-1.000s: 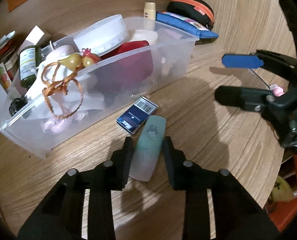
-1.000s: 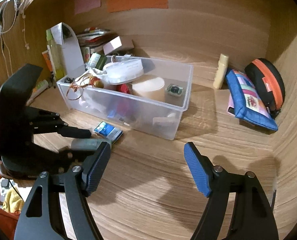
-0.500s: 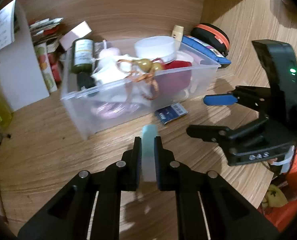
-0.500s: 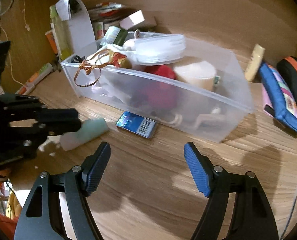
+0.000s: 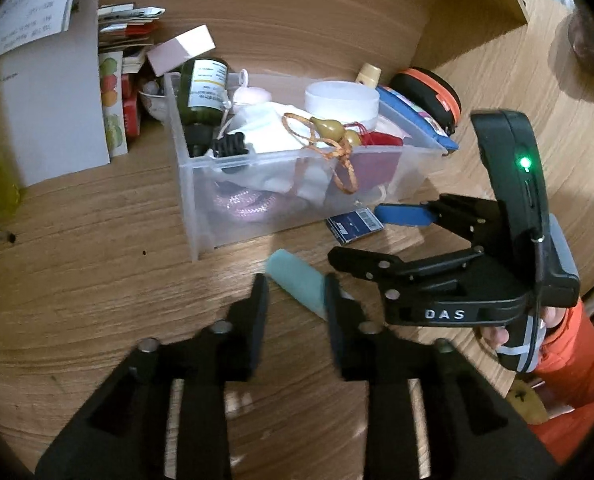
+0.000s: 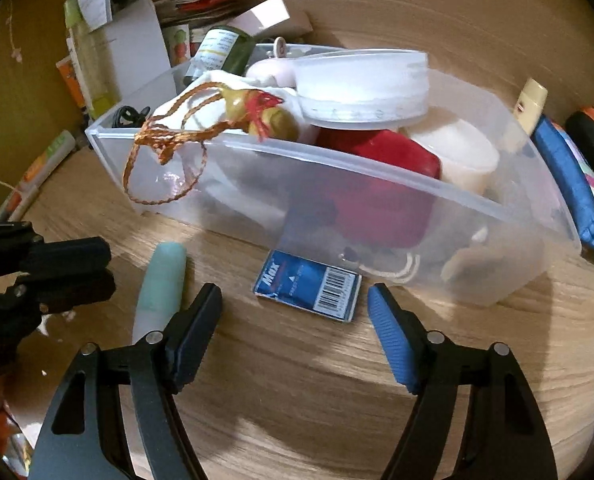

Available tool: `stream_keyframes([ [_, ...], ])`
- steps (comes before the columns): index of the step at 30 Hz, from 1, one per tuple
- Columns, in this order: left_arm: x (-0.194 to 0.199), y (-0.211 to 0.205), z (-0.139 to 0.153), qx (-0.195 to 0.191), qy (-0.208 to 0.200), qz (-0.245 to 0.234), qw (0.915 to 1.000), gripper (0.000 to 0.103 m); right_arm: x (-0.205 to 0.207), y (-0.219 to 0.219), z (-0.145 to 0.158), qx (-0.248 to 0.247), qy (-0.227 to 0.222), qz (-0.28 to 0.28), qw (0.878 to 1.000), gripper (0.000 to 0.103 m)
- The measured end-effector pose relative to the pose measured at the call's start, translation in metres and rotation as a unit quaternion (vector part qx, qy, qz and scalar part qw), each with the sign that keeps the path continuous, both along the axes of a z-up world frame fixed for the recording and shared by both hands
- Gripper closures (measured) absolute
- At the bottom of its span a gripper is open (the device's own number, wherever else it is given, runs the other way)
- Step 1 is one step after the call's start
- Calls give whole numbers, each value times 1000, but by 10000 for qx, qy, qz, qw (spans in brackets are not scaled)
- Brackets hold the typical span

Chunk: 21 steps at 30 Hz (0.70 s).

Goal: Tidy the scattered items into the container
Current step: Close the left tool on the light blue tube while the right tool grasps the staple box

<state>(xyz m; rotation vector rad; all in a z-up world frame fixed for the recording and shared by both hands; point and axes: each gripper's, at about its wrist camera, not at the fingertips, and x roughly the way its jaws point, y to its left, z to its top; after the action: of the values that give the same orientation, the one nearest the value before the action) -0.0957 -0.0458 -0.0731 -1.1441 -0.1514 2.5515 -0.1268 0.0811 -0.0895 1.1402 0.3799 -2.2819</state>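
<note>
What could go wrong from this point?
1. The right hand-held gripper, open, faces the flat blue box lying against the container; its fingers may push the box rather than grip it.
2. The left hand-held gripper is open around the teal tube, close beside the right one; they could collide.

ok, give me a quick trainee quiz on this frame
1. True or false: the teal tube lies inside the clear bin.
2. Whose open fingers frame the blue Max box: the left gripper or the right gripper?
3. Fill in: the gourd charm has an orange cord draped over the bin's ___.

Key: 1 false; 2 right gripper; 3 rim.
</note>
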Motion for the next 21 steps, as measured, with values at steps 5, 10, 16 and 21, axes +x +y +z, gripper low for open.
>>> stream_keyframes([
  [5,4,12,0,-321,67,-91,9994,57,-1,1,2,-55,55,24,10000,55],
  [10,-3,20,-8,-436,-266,-91,9987,52,3,13,4,-237,-25,143,9996,56],
  [16,-15,36,-13,-502,-449,-88,9977,49,12,48,20,-650,190,92,9977,56],
  [21,-21,56,-18,-787,-407,-130,9960,56,18,72,32,-784,367,98,9962,56],
])
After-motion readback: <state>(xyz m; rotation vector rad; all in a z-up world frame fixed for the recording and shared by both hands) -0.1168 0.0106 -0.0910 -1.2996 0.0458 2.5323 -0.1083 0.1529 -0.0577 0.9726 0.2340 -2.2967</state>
